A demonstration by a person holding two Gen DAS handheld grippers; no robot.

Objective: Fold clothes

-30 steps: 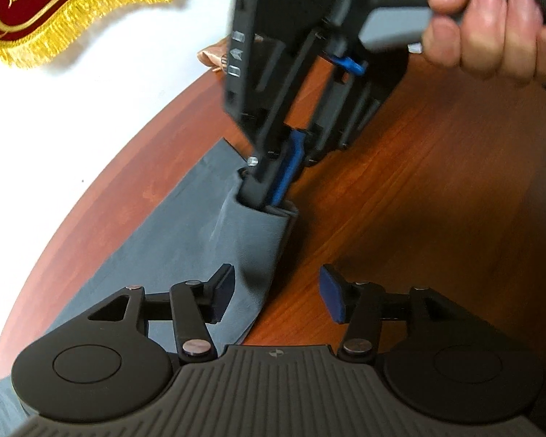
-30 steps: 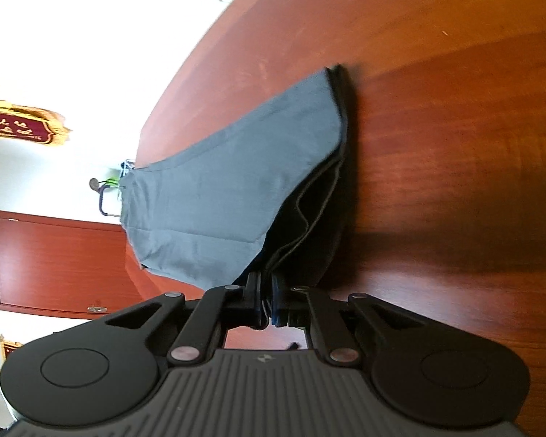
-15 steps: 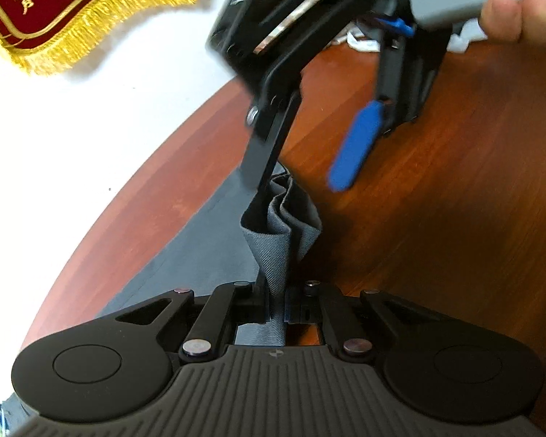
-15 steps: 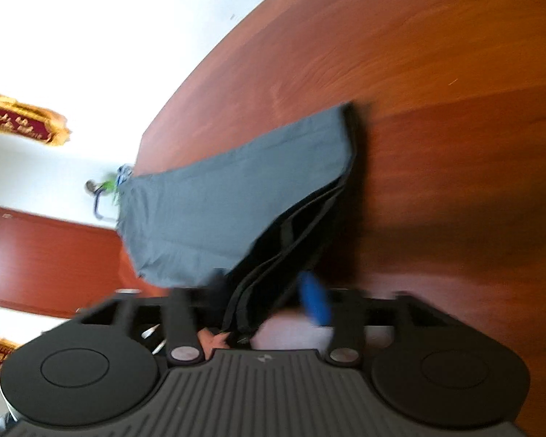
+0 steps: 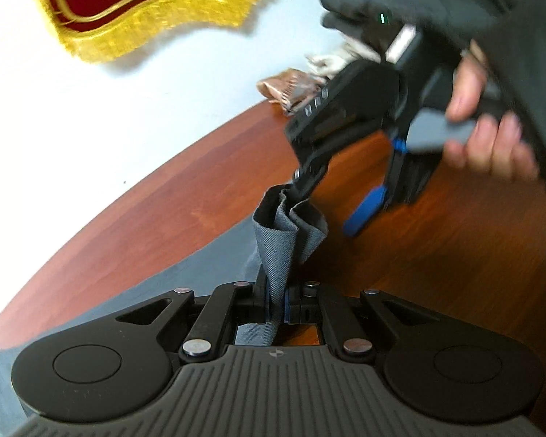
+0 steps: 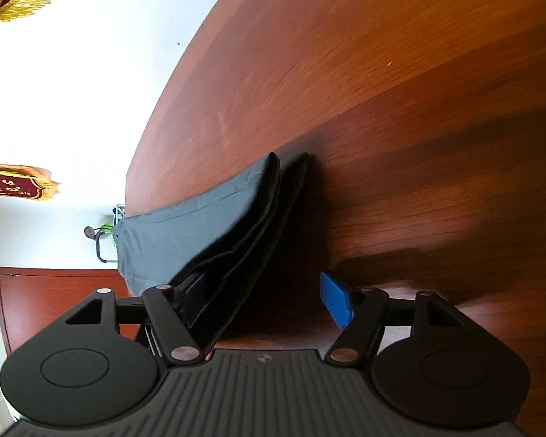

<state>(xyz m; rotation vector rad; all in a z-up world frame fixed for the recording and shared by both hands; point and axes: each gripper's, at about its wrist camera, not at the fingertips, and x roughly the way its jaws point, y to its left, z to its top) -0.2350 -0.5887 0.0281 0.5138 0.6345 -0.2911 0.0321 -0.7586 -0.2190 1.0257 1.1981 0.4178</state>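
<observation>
Pinching grey garment (image 5: 278, 240): left gripper (image 5: 275, 307).

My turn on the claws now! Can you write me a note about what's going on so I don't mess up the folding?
Left claw: shut on a bunched edge of the grey garment, lifted off the wooden table.
Right claw: jaws opening; fabric hangs against one finger but the pads do not press on it.
Garment: mostly flat on the table, its far part draped over the table's edge.
Done: the left claw has the edge.
Left: probably carry that edge across for the fold, then smooth it. How many folds are finished can't be told.
</observation>
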